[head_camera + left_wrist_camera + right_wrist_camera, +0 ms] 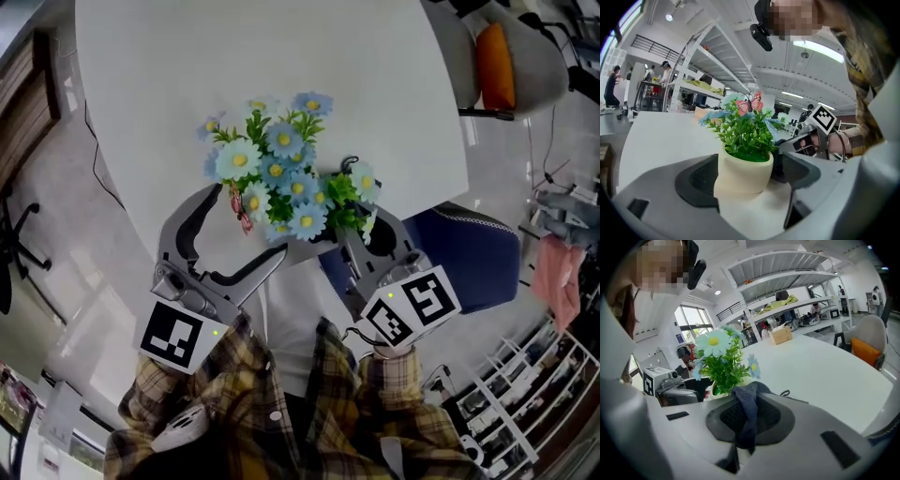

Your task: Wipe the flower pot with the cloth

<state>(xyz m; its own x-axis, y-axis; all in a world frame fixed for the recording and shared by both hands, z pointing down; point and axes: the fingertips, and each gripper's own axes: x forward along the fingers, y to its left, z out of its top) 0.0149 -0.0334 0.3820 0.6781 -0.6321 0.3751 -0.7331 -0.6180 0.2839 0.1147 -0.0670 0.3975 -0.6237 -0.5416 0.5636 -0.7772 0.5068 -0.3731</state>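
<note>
Left claw (248, 223), taken from the head view, has its two grey jaws spread wide at the near edge of the round white table (187, 75). They reach in round the foot of a bunch of artificial blue daisies with green leaves (277, 173). The right claw (375, 239) comes at the same bunch from the other side. Both claws sit at the ends of plaid-sleeved arms (234, 375). From up here the blossoms cover the pot.

In the left gripper view the left claw (750, 177) is open. The cream, round, smooth-walled flower pot (743, 173) stands upright on the table between its jaws — close against the left-hand pad, with a dark gap at the other pad. Green plastic foliage fills the pot, and a pink butterfly ornament (750, 104) sits on top. Behind the pot is the right claw, its black-and-white marker cube (820, 118) uppermost.

In the right gripper view the right claw (747, 420) is clamped together on a dark blue woven cloth (749, 404). One fold bunches above the pads and a strip hangs down between them. The bunched fold lies just beside the foliage — whether it touches the pot I cannot tell. The left claw (661, 380) shows at the left, beyond the flowers. A grey chair with an orange cushion (865, 350) stands past the table's far edge.
</note>
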